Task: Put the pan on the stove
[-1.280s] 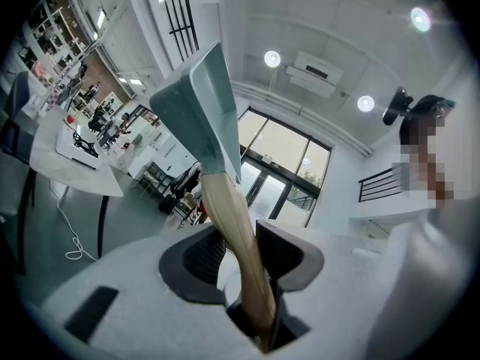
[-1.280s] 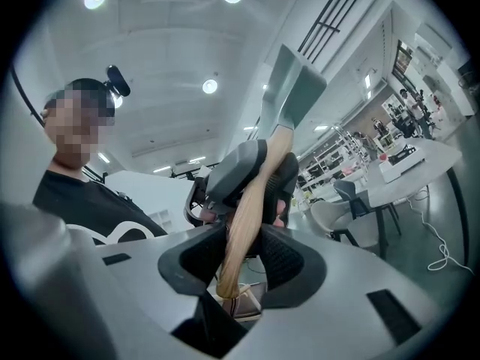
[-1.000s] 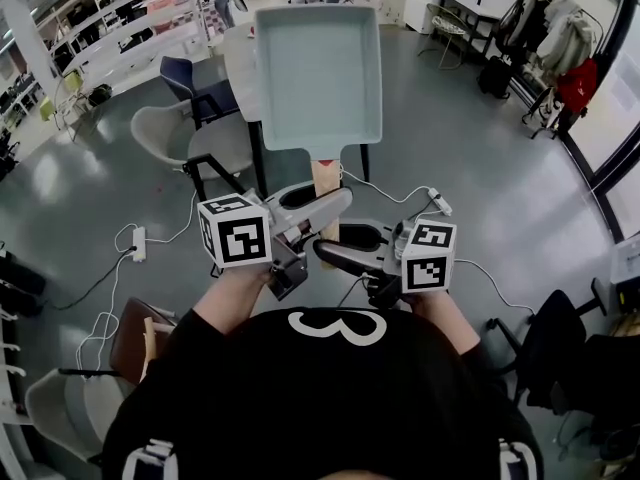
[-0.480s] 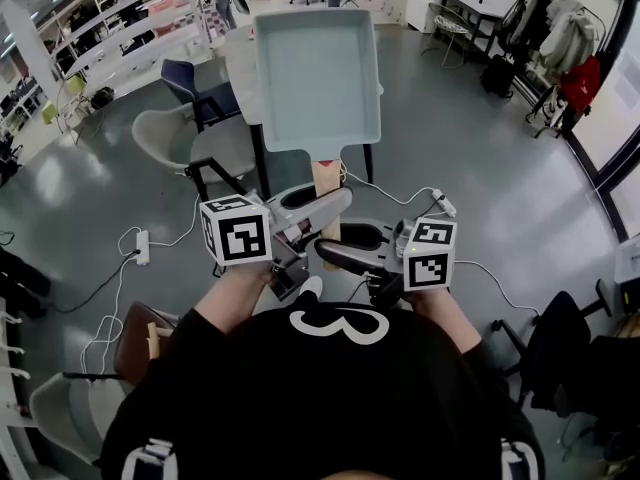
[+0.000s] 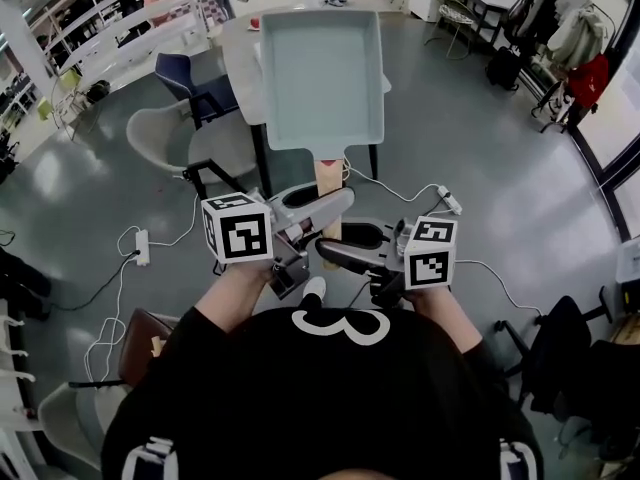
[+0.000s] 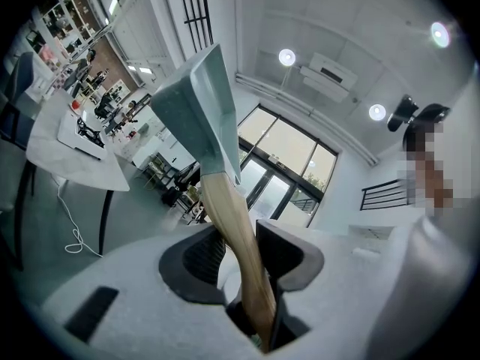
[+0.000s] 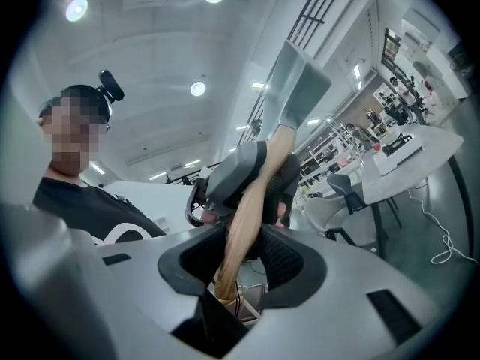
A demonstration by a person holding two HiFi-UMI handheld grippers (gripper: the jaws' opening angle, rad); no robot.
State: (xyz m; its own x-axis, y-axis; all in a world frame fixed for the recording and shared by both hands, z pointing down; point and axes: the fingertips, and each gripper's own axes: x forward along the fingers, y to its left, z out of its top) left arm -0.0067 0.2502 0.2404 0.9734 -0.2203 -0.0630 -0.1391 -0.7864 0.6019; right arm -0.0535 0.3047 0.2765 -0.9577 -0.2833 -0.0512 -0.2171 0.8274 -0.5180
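Observation:
A square pale teal pan (image 5: 320, 73) with a wooden handle (image 5: 327, 180) is held up in the air over the floor, level, in front of a white table (image 5: 238, 63). My left gripper (image 5: 318, 206) is shut on the handle from the left. My right gripper (image 5: 335, 248) is shut on the handle's near end from the right. In the left gripper view the handle (image 6: 234, 235) runs up between the jaws of the left gripper (image 6: 238, 259) to the pan (image 6: 199, 103). In the right gripper view the right gripper (image 7: 241, 265) clamps the handle (image 7: 251, 197) below the pan (image 7: 296, 88).
On the table stands a flat white appliance with a black grate (image 6: 88, 131), also seen in the right gripper view as the appliance (image 7: 401, 145). A grey chair (image 5: 165, 133) and a blue chair (image 5: 185, 76) stand left of the table. A power strip (image 5: 141, 245) and cables lie on the floor.
The person has stepped towards the table with the pan still clamped in both grippers. The table and chairs have come nearer, and a shoe now shows between the grippers.

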